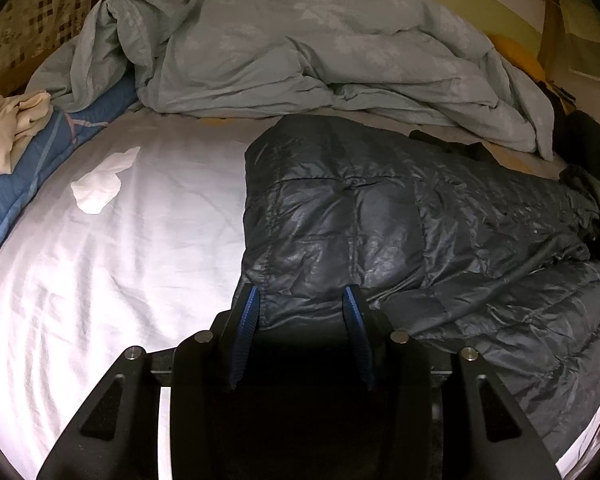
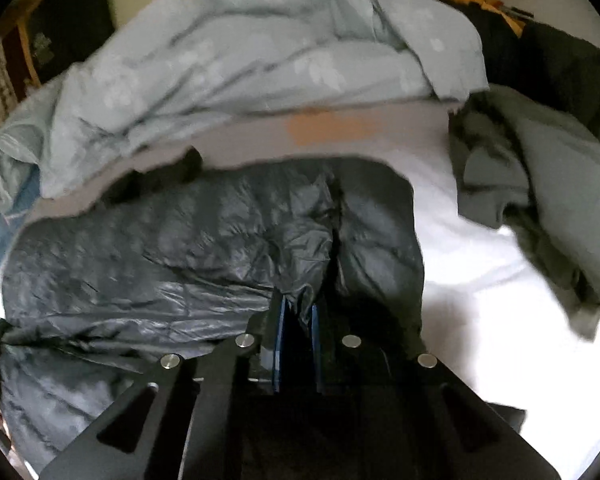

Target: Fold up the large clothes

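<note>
On white bed sheet (image 1: 120, 260), dark puffer jacket (image 1: 380, 216), left jaws apart around its edge, right jaws clamped on it

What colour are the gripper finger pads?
Blue, ribbed pads on black fingers, clearest in the left wrist view.

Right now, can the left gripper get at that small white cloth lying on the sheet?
Probably yes. The white cloth lies on bare sheet with nothing between, but the left gripper straddles the dark puffer jacket edge and must back off first.
</note>
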{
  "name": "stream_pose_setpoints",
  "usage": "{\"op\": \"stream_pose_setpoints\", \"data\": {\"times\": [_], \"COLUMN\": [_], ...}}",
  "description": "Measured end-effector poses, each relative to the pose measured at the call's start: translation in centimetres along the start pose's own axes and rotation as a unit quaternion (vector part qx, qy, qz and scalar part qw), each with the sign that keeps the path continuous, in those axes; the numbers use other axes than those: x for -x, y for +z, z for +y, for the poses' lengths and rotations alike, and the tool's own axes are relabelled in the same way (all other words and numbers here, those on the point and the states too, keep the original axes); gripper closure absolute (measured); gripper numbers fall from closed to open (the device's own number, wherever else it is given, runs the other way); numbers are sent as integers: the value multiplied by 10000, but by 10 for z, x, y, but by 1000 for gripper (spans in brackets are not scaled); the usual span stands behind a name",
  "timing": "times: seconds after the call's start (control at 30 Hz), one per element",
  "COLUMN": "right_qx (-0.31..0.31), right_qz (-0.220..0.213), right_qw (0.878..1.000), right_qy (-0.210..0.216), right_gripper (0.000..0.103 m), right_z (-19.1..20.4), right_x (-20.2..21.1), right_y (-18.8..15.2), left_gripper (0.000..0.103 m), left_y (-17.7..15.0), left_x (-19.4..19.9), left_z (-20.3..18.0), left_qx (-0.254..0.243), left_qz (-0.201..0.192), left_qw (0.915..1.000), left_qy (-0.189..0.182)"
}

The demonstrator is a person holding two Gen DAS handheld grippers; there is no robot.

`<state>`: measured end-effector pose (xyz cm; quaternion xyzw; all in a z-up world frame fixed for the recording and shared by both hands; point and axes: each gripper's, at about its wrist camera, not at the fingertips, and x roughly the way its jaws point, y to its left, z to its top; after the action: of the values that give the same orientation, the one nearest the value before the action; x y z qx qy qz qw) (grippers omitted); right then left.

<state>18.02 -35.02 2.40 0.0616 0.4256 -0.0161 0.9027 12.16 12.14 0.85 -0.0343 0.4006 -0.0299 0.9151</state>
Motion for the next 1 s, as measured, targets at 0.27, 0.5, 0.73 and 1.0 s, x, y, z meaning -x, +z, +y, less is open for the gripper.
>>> {"op": "stream_pose_setpoints", "data": {"times": [0.27,0.5,0.73,1.0], "right_qx": [102,-72,99,271], "right_qz": [-606,-1038,-1096,-1225], "right_qw": [9970,9946,9938,9921], "right_qy": [-464,-38,144,74], "right_gripper": [38,20,20,20], "right_z": [3,9,23,30], "right_x": [38,78,93,108], "right_y": [-7,-14,-30,-45], "left_gripper": [58,53,41,24], "left_y": [3,3,4,2], "left_x": [14,28,40,47], "left_z": [1,-9,-13,-25], "left_qx": [48,-185,-192,-462], "left_qz": [-209,-420,-602,-781], "left_qw": [9996,9988,9977,9958], "left_qy": [-188,-150,-253,-119]}}
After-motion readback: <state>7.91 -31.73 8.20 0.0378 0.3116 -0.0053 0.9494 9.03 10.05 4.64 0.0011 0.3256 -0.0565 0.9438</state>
